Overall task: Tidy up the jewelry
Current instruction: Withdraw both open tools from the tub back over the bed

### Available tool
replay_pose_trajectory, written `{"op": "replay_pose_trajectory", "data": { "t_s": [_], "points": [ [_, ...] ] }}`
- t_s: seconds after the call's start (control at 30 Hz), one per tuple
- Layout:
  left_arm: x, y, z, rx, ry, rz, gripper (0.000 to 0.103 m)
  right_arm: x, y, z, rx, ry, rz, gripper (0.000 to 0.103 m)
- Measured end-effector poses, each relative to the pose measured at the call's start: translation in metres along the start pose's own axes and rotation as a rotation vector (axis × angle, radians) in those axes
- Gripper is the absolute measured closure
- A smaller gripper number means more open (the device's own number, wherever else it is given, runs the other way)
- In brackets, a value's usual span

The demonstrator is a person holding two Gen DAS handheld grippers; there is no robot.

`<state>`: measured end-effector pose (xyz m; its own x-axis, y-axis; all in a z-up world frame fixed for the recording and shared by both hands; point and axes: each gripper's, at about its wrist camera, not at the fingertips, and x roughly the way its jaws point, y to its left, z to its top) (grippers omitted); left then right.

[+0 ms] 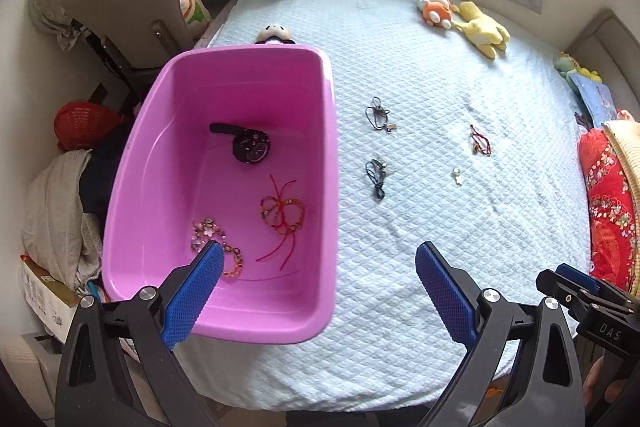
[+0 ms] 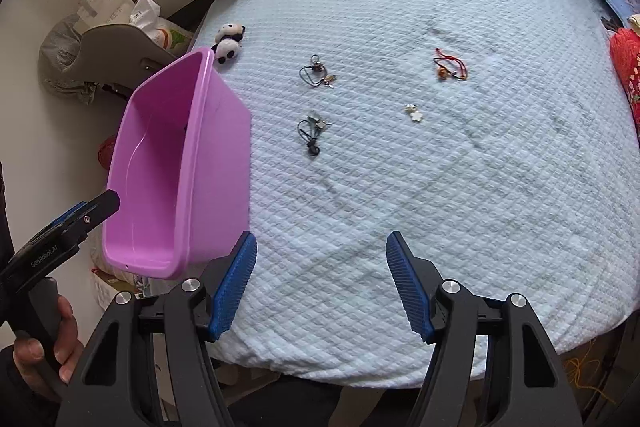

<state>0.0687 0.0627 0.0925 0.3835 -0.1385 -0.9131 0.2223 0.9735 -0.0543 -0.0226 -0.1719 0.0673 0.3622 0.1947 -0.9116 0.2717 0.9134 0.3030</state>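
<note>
A pink plastic bin [image 1: 132, 163] stands at the left edge of the bed; it also shows in the right wrist view [image 2: 216, 155]. Inside lie a black watch [image 1: 250, 145], a red cord bracelet [image 1: 282, 217] and a beaded bracelet [image 1: 216, 239]. On the quilt lie two dark cord pieces [image 1: 378, 117] [image 1: 375, 177], a red string bracelet [image 1: 480, 141] and a small white charm [image 1: 457, 175]. They show in the right wrist view too [image 2: 318, 71] [image 2: 312, 135] [image 2: 450, 65] [image 2: 414, 113]. My left gripper [image 1: 320, 267] is open over the bin's near right corner. My right gripper [image 2: 322, 259] is open and empty above the quilt.
The pale blue quilted bed [image 2: 440, 207] fills both views. Plush toys [image 1: 464, 17] lie at the far side and a panda toy [image 2: 229, 41] sits behind the bin. A red pillow [image 1: 608, 203] lies at the right edge. A chair [image 1: 132, 11] and clutter stand left of the bed.
</note>
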Motion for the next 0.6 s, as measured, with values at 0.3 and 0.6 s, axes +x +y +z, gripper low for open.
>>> {"op": "replay_pose_trajectory", "data": {
  "t_s": [0.3, 0.6],
  "points": [
    [-0.002, -0.084, -0.026, -0.08, 0.023, 0.022, 0.008, -0.045, -0.092, -0.009, -0.082, -0.049, -0.012, 0.035],
    [-0.005, -0.14, -0.04, -0.084, 0.031, 0.075, 0.008, -0.049, -0.149, 0.001, -0.125, -0.064, 0.004, 0.035]
  ]
}}
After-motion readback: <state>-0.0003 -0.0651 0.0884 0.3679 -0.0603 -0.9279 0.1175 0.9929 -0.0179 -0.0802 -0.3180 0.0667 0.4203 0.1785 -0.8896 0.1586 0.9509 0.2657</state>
